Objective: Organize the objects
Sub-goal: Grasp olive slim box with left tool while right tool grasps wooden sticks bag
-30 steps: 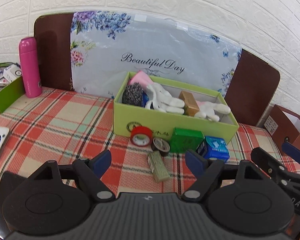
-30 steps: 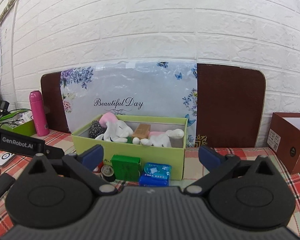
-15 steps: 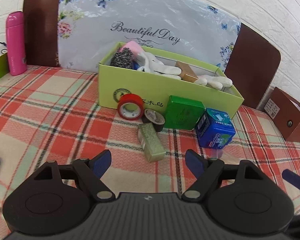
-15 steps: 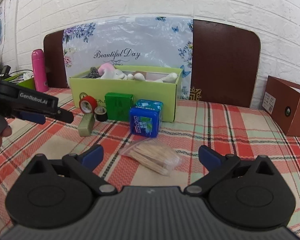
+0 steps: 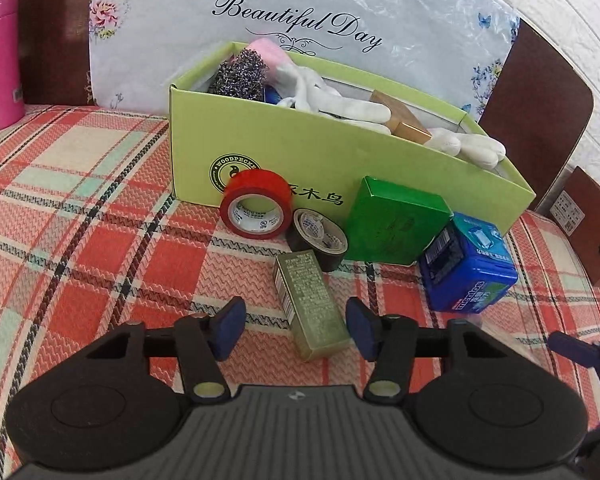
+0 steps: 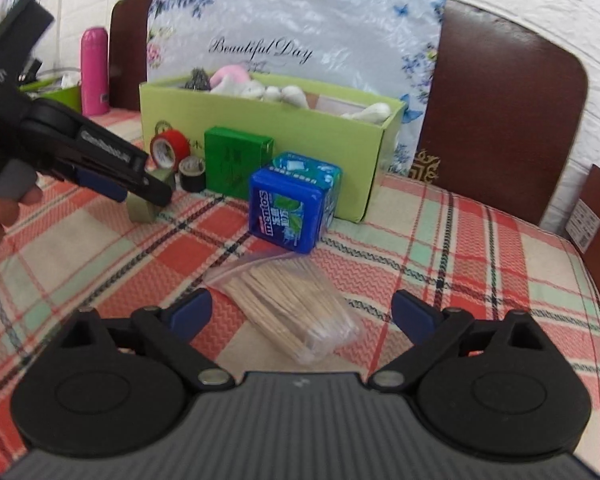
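The olive carton (image 6: 142, 209) is largely covered by the left gripper (image 6: 156, 194) at centre left; the pink flask (image 5: 0, 60) is cut at the left edge.

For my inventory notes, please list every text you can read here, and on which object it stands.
"Beautiful Day": floral board
"WOODPECKER": green box logo, last letters hidden; Chinese characters beside it
"mentos": blue tin
"GenRobot.AI": left gripper, blurred
Pink bottle, tape rolls, olive carton: print too small.
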A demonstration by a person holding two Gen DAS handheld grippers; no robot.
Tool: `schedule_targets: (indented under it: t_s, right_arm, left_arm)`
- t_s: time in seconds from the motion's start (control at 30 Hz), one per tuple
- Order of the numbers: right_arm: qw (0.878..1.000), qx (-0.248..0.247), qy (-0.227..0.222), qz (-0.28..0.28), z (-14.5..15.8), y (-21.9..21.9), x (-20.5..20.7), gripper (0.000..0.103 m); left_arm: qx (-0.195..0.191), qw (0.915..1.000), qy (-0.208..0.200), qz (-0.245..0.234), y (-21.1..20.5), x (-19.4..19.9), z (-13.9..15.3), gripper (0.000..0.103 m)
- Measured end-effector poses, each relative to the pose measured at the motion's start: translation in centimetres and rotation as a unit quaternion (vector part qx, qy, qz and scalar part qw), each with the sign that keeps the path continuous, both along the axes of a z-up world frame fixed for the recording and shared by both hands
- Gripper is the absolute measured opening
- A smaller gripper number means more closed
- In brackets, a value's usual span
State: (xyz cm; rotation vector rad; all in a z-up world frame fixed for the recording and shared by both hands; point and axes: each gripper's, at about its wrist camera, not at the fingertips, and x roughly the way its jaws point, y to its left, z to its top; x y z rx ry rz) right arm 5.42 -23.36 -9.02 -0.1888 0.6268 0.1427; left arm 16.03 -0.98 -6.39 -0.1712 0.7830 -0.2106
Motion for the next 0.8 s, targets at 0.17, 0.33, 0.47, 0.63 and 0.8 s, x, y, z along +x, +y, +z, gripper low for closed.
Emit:
schedule_targets:
  t_s: [0.17, 0.33, 0.47, 0.63, 0.8]
  right_arm:
    - [0.999, 0.033, 0.03, -0.008, -0.8, -0.3, 1.3, 0.071]
    - [0.996, 0.06, 0.058, -0.024, 0.2, 1.8, -0.4, 0.032]
    - [0.992, 0.098, 0.077, 0.002, 0.8, 4.2, -3.0, 0.033]
    - [0.993, 0.092, 0.07, 0.033, 0.9, 6.5, -4.8, 0.047]
    - [0.993, 0.092, 0.073, 0.026, 0.8, 6.6, -5.0, 0.056]
  left_arm:
    - [0.005, 0.9996, 0.0, -0.027, 0.4, -0.4, -0.1, 0.024]
    - [0.012, 0.9983, 0.01, -0.057, 0.6, -3.5, 0.2, 0.024]
    - [0.016, 0.9983, 0.011, -0.056, 1.3, -6.7, 0.4, 0.024]
    - [0.005, 0.9992, 0.013, -0.038, 2.2, -7.6, 0.4, 0.043]
    - [0.014, 0.999, 0.003, -0.042, 1.8, -7.4, 0.5, 0.054]
